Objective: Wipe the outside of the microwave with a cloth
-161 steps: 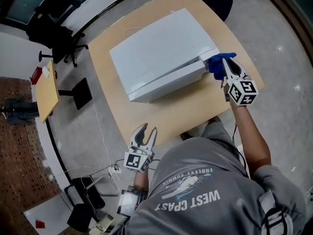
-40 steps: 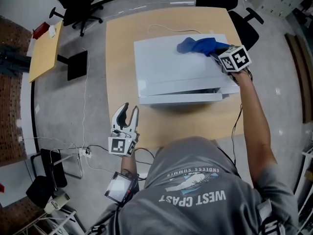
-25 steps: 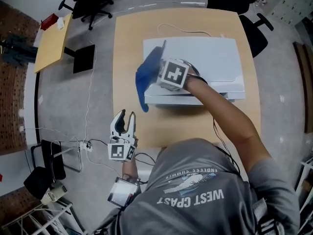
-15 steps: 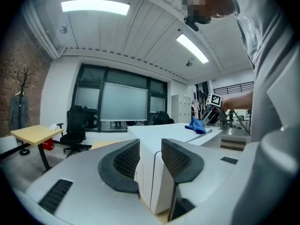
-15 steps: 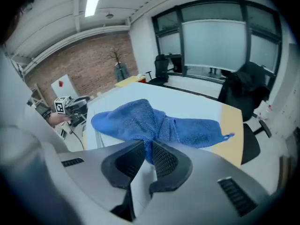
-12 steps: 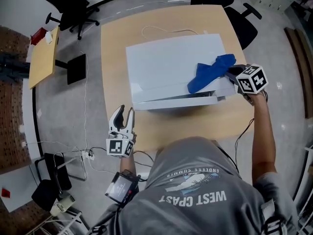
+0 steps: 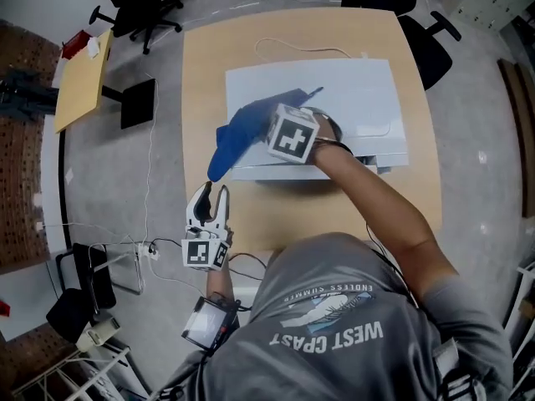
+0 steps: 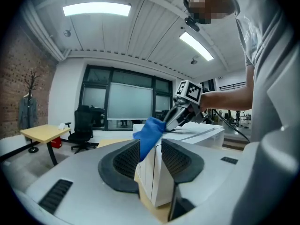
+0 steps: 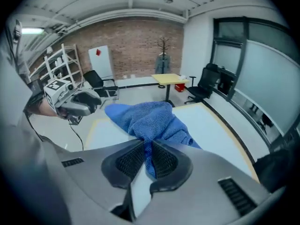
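The right gripper (image 9: 146,146) is clenched on a crumpled blue terry cloth (image 9: 149,116), which lies on the left part of the top of the boxy white microwave (image 7: 355,98), trailing over its left edge. The left gripper (image 7: 211,200) hovers by the near left corner of the light wooden table (image 7: 201,82), jaws apart, grasping nothing

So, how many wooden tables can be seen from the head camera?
2. The large table is in the middle and carries the microwave. The small table stands apart at the upper left. More tables could be outside the picture.
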Tool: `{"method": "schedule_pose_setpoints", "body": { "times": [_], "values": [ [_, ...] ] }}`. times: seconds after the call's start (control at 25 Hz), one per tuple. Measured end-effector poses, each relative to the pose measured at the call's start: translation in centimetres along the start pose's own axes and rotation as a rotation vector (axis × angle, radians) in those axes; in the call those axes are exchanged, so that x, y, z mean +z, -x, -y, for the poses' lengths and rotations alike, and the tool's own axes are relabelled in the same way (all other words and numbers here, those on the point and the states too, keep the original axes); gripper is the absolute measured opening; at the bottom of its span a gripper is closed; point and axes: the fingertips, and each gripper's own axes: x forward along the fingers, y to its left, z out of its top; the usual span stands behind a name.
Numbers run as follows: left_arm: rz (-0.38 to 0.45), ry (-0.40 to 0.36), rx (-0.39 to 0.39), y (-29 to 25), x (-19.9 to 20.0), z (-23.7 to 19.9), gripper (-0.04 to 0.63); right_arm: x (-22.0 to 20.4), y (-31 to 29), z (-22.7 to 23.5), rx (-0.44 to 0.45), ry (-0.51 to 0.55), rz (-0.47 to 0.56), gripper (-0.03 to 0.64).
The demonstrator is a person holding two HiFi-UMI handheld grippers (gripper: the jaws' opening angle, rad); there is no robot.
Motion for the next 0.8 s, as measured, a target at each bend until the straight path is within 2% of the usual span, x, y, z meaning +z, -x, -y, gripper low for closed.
{"method": "schedule_pose_setpoints", "body": {
  "times": [0.12,0.2,0.28,0.4,0.6,0.68,0.8],
  "values": [
    [0.004,0.010,0.040,1.3,0.0,-0.9,0.158,2.5,-2.8,-1.8,0.064,0.033,-0.015,0.052],
    [0.007,0.009,0.056,2.0,-0.2,-1.2,0.157,1.8,-2.3,-2.0,0.108,-0.034,0.022,0.052],
    [0.006,0.005,0.059,2.2,-0.4,-1.4,0.157,-0.2,-0.2,-1.1,0.115,-0.099,0.072,0.052],
    [0.001,0.011,0.052,1.6,-0.5,-1.3,0.156,-6.8,4.5,2.3,0.037,-0.203,0.062,0.052],
    [-0.029,-0.021,-0.002,-0.6,-0.1,1.1,0.157,-20.3,15.4,9.8,-0.201,-0.457,0.031,0.052],
    [-0.041,-0.037,-0.014,-1.4,0.2,2.1,0.157,-23.5,18.4,12.0,-0.272,-0.507,0.009,0.052],
    [-0.067,-0.080,-0.025,-1.9,0.7,3.5,0.156,-24.2,19.3,14.3,-0.304,-0.475,-0.026,0.052]
  ]
}}
